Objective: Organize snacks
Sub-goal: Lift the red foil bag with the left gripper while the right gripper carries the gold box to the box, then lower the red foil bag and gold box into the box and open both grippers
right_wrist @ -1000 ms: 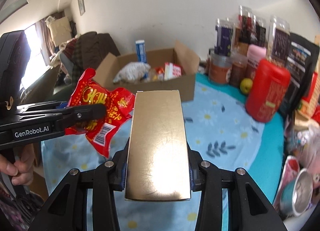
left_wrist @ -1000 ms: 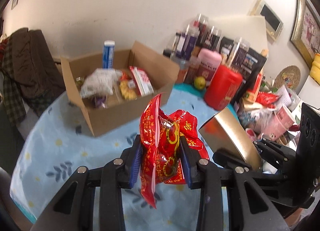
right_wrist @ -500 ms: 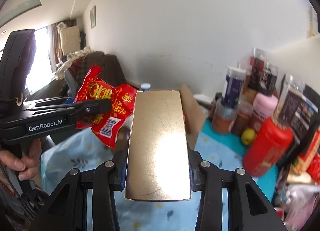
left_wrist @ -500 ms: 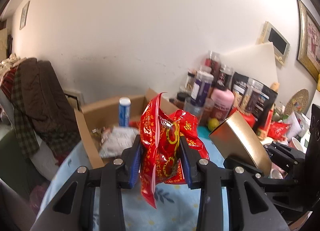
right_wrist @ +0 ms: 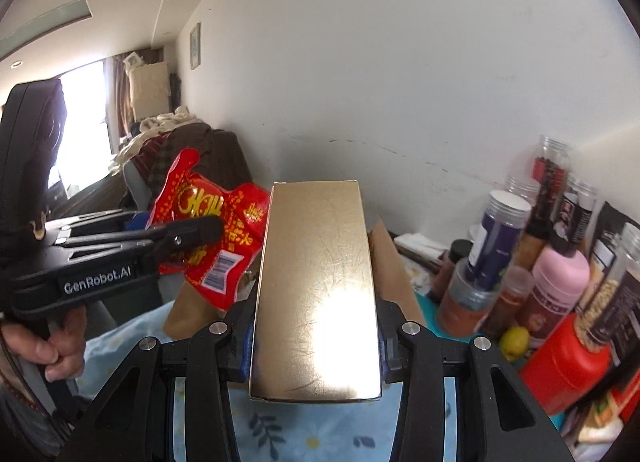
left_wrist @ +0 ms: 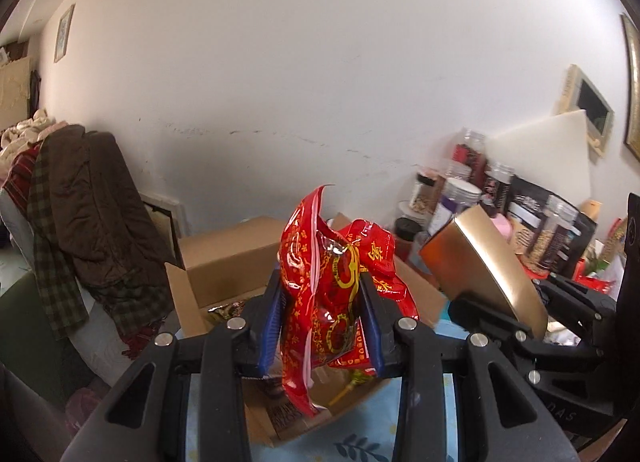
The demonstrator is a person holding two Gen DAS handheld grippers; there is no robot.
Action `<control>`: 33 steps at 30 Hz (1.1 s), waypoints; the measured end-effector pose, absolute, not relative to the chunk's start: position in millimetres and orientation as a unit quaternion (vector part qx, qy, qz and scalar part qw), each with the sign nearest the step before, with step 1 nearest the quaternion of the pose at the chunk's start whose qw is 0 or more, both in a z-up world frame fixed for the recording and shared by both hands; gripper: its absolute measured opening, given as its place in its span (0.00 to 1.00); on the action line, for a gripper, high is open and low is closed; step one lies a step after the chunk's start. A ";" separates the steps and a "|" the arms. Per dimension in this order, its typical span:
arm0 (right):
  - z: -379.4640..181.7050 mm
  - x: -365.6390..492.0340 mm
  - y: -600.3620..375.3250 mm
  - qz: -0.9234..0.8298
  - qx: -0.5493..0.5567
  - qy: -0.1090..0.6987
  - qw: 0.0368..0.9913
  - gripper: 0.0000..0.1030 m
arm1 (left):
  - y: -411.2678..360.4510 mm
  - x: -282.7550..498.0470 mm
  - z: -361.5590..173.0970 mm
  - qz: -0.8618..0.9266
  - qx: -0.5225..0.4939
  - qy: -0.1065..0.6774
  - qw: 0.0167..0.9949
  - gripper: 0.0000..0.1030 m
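Left wrist view: the left hand-held gripper [left_wrist: 322, 316] clamps a crinkled red snack bag [left_wrist: 332, 282] with gold Chinese print, held above the open cardboard box [left_wrist: 224, 258]; bare wall rises behind.

Right wrist view: the right hand-held gripper [right_wrist: 314, 336] pinches a gold box [right_wrist: 316, 286] lengthwise. "GenRobot.AI" reads on the left tool. Jars [right_wrist: 496, 238] crowd the worktop [right_wrist: 288, 434] edge to the right.

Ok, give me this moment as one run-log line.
left tool: shut on red snack bag | right tool: shut on gold box | both held above cardboard box | neither released
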State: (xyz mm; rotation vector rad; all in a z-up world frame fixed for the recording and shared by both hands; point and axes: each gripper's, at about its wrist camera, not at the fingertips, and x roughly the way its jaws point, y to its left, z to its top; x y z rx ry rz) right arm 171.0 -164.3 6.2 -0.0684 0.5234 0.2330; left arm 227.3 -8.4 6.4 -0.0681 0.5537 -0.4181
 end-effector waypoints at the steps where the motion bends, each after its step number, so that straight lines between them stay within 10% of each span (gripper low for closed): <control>1: 4.2 177.8 -163.6 0.114 -0.033 0.259 0.958 0.41 | -7.9 231.4 3.5 -0.201 -0.034 0.274 0.940 0.34; 33: -107.7 279.2 -156.8 0.116 -0.037 0.382 0.916 0.42 | -13.1 301.8 -100.5 -0.114 -0.013 0.372 0.921 0.34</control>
